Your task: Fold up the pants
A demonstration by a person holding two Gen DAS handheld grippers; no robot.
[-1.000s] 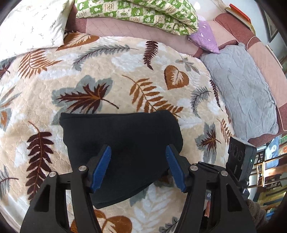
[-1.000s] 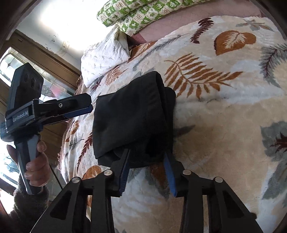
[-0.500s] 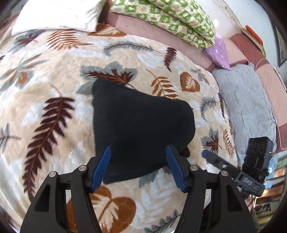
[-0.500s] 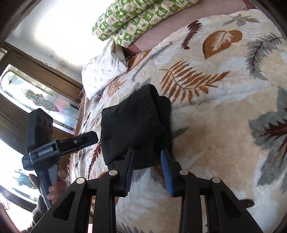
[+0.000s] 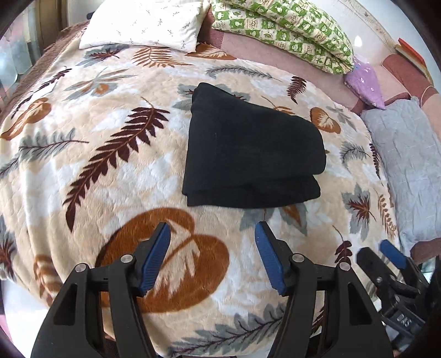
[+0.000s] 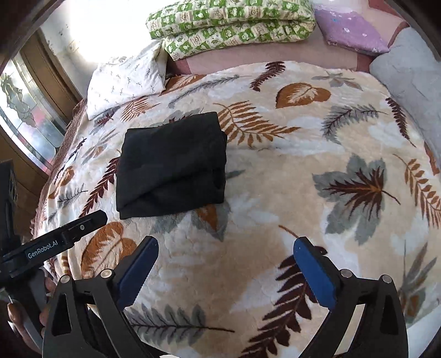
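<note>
Leaf-print bed (image 5: 115,176); folded black pants (image 5: 250,154) atop.

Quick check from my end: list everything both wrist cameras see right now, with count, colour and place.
pants: one, black, folded, mid-blanket
blanket: one, cream with leaf print, covering the bed
white pillow: one, far edge
quilt: one, green-checked, folded, far edge
purple cushion: one, beside the quilt
grey pad: one, right of the blanket
left hand-held gripper: black with blue pads, open, empty
right hand-held gripper: jaws just opened wide, empty
</note>
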